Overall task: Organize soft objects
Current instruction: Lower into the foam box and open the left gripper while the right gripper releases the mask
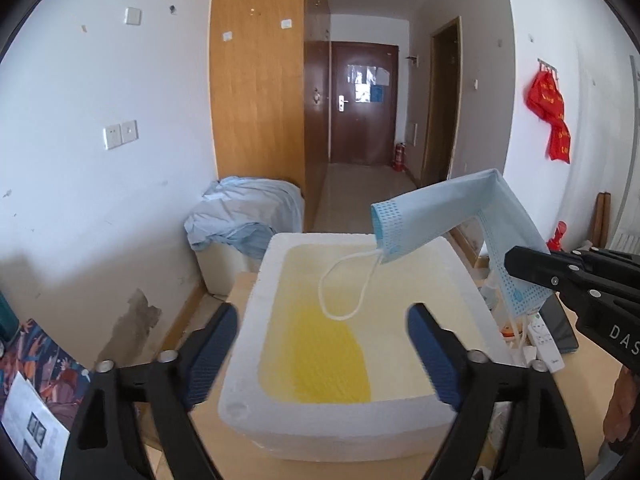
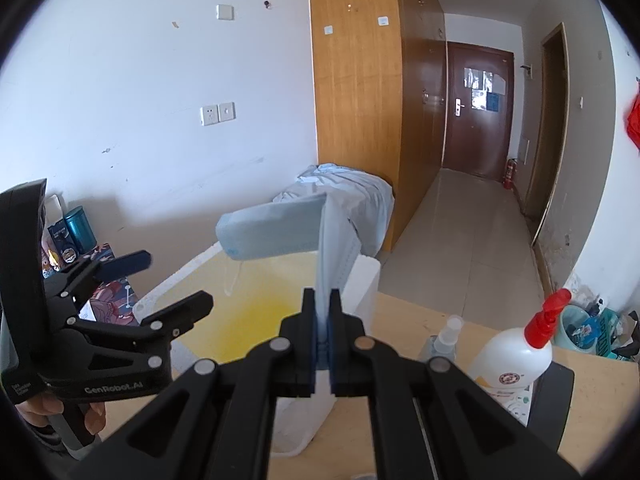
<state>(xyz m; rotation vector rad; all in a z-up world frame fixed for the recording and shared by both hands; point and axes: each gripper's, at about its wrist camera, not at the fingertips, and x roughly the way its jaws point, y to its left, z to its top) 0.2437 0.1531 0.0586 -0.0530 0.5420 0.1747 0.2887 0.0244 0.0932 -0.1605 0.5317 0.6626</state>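
A white foam box (image 1: pixel 248 320) with a yellow-stained inside sits on the wooden table. My right gripper (image 2: pixel 324 300) is shut on a light blue face mask (image 2: pixel 280 232) and holds it above the box; the mask (image 1: pixel 440 212) bends over the box's far right corner, and its white ear loop (image 1: pixel 344 280) hangs into the box. The right gripper shows in the left wrist view (image 1: pixel 520 264) at the right. My left gripper (image 1: pixel 320 344) is open and empty over the near part of the box; it also shows in the right wrist view (image 2: pixel 176 280) at the left.
A white bottle with a red spray top (image 2: pixel 516 352), a small clear spray bottle (image 2: pixel 444 340) and a dark tablet (image 2: pixel 556 400) lie on the table right of the box. A pale blue cloth heap (image 1: pixel 248 212) lies beyond it. A patterned cloth (image 1: pixel 44 360) is at left.
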